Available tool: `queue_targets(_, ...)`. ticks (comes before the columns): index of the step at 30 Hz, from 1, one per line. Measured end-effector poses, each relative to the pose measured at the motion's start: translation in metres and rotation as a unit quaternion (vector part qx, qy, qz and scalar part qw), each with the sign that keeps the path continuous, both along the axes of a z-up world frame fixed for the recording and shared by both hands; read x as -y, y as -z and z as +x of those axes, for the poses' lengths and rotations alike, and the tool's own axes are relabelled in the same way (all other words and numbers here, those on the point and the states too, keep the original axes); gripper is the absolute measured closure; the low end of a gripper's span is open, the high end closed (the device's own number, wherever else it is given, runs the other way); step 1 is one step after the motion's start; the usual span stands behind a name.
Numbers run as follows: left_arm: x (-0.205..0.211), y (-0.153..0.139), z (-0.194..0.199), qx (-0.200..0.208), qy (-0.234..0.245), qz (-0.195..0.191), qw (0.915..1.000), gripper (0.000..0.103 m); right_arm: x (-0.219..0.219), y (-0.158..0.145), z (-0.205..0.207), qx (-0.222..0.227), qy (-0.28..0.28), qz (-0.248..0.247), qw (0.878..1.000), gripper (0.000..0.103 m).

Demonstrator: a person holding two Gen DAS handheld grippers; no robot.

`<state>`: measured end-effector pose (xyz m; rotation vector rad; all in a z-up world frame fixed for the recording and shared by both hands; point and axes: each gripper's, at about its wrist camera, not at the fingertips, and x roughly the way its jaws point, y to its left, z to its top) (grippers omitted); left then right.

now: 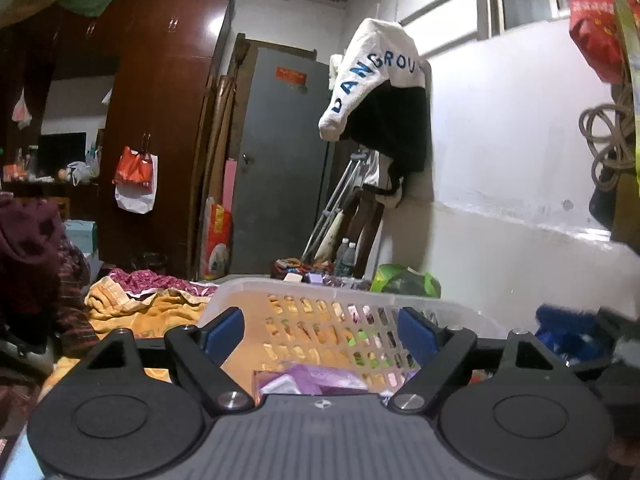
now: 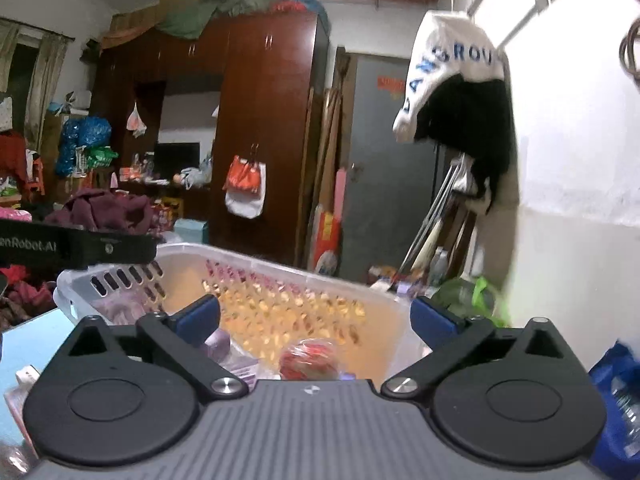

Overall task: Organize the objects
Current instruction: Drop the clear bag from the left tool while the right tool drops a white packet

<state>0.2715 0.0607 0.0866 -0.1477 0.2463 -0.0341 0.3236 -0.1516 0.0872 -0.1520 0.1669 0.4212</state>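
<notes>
Basket [image 2: 280, 272] at twelve o'clock already held a purple packet [image 1: 316, 380] and red bundle [image 2: 312, 360]; both my left gripper [image 1: 322, 330] and right gripper [image 2: 316, 320] hung released, clutter remaining.

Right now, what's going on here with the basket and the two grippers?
A person is sorting things into a white slotted basket on a cluttered bed. Both the left gripper and the right gripper hover over the basket with fingers spread wide, holding nothing. Inside the basket lie a purple packet and a red wrapped item.
</notes>
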Motion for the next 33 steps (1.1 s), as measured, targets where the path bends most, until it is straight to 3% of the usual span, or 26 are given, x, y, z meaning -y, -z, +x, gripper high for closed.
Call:
queue_targets(8,0.006,0.007,-0.035,0.009,0.024,0.025,0.9994,0.012,0.009,0.001,-0.009,-0.03,-0.001,0.019,0.999,0.0)
queue_targets(11,0.01,0.018,-0.069,0.013,0.026,0.046,0.9985,0.0,0.019,0.01,-0.033,-0.049,-0.007,0.032,0.998,0.0)
queue_targets(14,0.007,0.034,-0.111,0.038,0.019,0.035,0.9985,0.0,0.031,0.028,-0.065,-0.077,-0.028,0.036,0.996,0.0)
queue_targets(15,0.005,0.043,-0.123,0.033,0.022,0.031,0.9987,0.0,0.033,0.036,-0.077,-0.081,-0.037,0.029,0.996,0.0)
queue_targets(18,0.004,0.064,-0.129,-0.056,0.063,0.034,0.9958,0.0,0.033,0.06,-0.109,-0.093,-0.055,0.0,0.994,0.0)
queue_targets(21,0.007,0.08,-0.127,-0.104,0.061,0.032,0.9923,0.0,0.03,0.073,-0.119,-0.121,-0.078,0.004,0.99,0.0)
queue_targets(23,0.013,0.086,-0.123,-0.116,0.04,0.058,0.9907,0.003,0.022,0.075,-0.12,-0.131,-0.093,-0.003,0.987,0.0)
queue_targets(26,0.014,0.087,-0.121,-0.123,0.039,0.058,0.99,0.004,0.005,0.075,-0.119,-0.125,-0.107,-0.033,0.986,0.002)
queue_targets(30,0.021,0.091,-0.115,-0.142,0.036,0.086,0.9855,0.011,-0.008,0.077,-0.122,-0.112,-0.111,-0.057,0.986,0.015)
queue_targets(33,0.027,0.096,-0.119,-0.147,0.038,0.109,0.9825,0.03,-0.008,0.081,-0.126,-0.112,-0.124,-0.056,0.984,0.023)
